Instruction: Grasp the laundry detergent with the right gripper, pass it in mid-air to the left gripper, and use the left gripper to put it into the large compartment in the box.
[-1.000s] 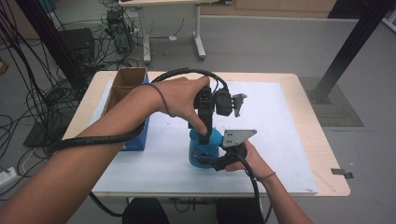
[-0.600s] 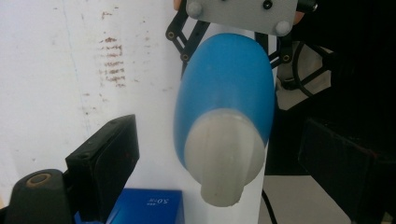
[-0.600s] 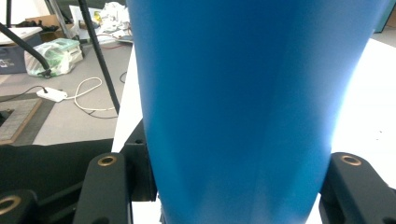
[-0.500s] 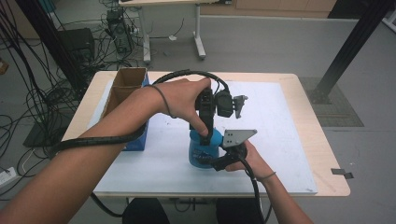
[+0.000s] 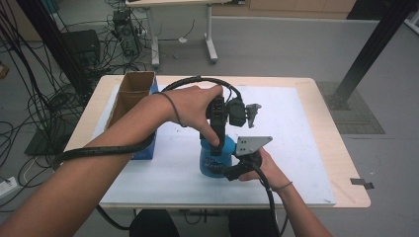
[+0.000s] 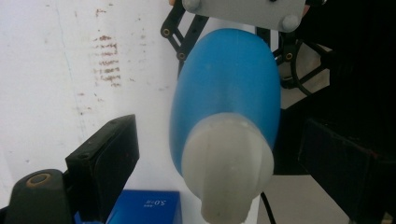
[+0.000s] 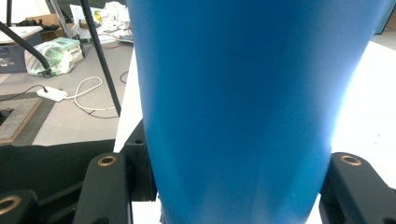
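**Blue bottle clamped, cap about to get grabbed**

High view: blue bottle (image 5: 216,158) standing upright on the white sheet (image 5: 296,148) of the worktop (image 5: 341,163), near the front edge. Right hand-held gripper (image 5: 231,170) coming in level from the side, squeezed onto the bottle's body. Left hand-held gripper (image 5: 216,143) pointing straight down over the top of it. Cardboard box (image 5: 131,96) sitting off to the left, well apart from the action.

Left gripper view: looking down on the whitish cap (image 6: 227,163), with one black jaw on each side of it and clear gaps both ways, so open and not gripping yet. Small blue carton (image 6: 144,211) peeking in at the bottom.

Right gripper view: blue wall of the bottle jammed right between the two jaws, pads pressing on it, so a firm hold.

Looks like the uncapping step, bottle steadied and cap lined up. Next probably: close the left jaws on the cap, then twist while keeping the right grip tight so the body doesn't spin
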Motion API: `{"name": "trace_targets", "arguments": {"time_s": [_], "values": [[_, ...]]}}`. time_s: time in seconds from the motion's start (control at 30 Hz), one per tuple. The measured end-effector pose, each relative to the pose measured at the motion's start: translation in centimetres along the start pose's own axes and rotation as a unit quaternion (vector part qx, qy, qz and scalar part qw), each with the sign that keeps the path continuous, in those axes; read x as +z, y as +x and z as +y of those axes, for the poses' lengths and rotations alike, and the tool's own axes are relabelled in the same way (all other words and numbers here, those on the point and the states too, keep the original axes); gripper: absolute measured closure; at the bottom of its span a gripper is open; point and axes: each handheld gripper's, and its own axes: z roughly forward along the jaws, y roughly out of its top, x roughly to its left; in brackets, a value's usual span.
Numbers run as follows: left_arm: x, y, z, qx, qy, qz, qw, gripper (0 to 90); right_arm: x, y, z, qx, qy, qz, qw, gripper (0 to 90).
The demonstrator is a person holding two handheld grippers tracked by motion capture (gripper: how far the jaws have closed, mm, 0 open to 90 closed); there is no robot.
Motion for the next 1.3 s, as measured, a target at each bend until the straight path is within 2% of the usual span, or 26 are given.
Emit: {"name": "trace_targets", "arguments": {"time_s": [0.17,0.37,0.5,0.6,0.93,1.3], "values": [[0.4,0.0,0.3,0.001,0.009,-0.007,0.9999,13.2,-0.1,0.1,0.3,-0.003,0.000,-0.001,1.0000,41.4],[0.7,-0.1,0.3,0.004,0.006,-0.007,0.9999,13.6,-0.1,0.2,0.4,-0.004,0.001,0.000,1.0000,41.4],[0.8,-0.5,0.0,0.004,0.000,0.010,0.9999,11.6,-0.1,0.2,0.6,-0.005,0.000,0.001,1.0000,41.4],[1.0,-0.7,0.0,0.005,0.001,0.011,0.9999,11.7,-0.1,0.3,0.7,-0.007,0.000,0.002,1.0000,41.4],[1.6,-0.5,0.2,0.006,0.016,0.001,0.9999,13.7,0.0,0.3,1.0,-0.011,0.000,0.003,0.9999,41.4],[2.1,-0.3,0.2,0.005,0.015,-0.006,0.9999,14.9,0.0,0.4,1.2,-0.013,0.000,0.006,0.9999,41.4]]}}
